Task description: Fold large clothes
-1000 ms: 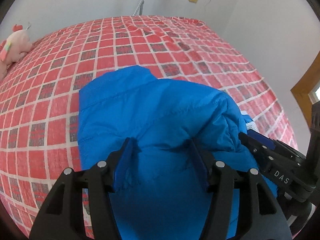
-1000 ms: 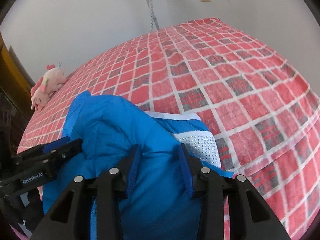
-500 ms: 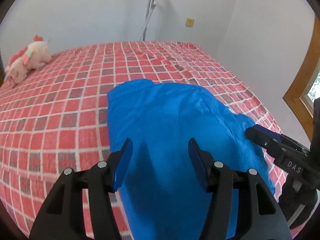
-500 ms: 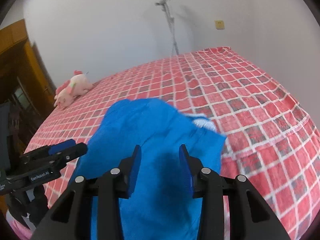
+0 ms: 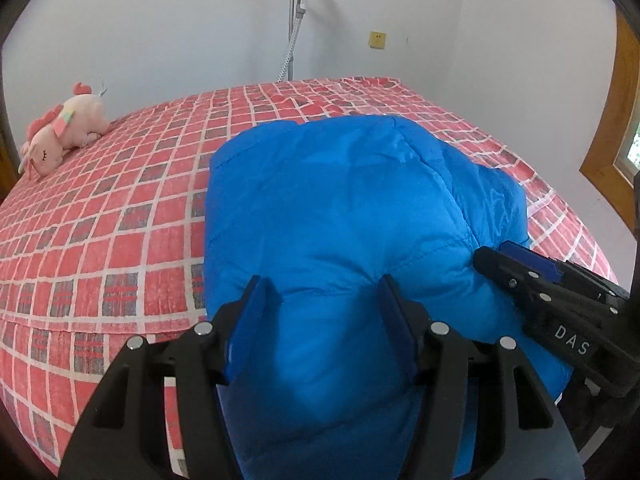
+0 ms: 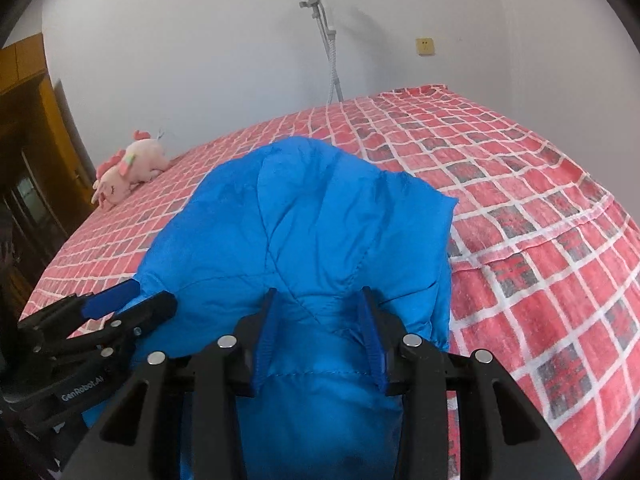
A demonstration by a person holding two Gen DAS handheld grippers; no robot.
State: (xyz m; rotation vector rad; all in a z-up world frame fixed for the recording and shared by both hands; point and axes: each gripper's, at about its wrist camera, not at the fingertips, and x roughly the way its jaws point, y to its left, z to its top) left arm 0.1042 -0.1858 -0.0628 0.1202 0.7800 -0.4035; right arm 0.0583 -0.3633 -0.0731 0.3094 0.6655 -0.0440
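Observation:
A bright blue puffer jacket (image 5: 340, 208) lies folded in a compact bundle on the red checked bed (image 5: 120, 208). It also fills the middle of the right wrist view (image 6: 304, 220). My left gripper (image 5: 322, 292) is open, with its fingers spread over the jacket's near edge. My right gripper (image 6: 318, 308) is open too, its fingers either side of a bulge of blue fabric. Each gripper shows in the other's view: the right one (image 5: 532, 280) at the jacket's right edge, the left one (image 6: 108, 312) at its left edge.
A pink plush toy (image 5: 60, 132) lies at the far left of the bed, also in the right wrist view (image 6: 128, 168). A metal stand (image 5: 294, 20) leans on the back wall. Wooden furniture (image 6: 28, 152) stands at the left; a wooden frame (image 5: 616, 140) at the right.
Both grippers have pulled back and up from the jacket. Its white lining patch, seen one second ago, is now covered by blue fabric. The jacket lies flatter.

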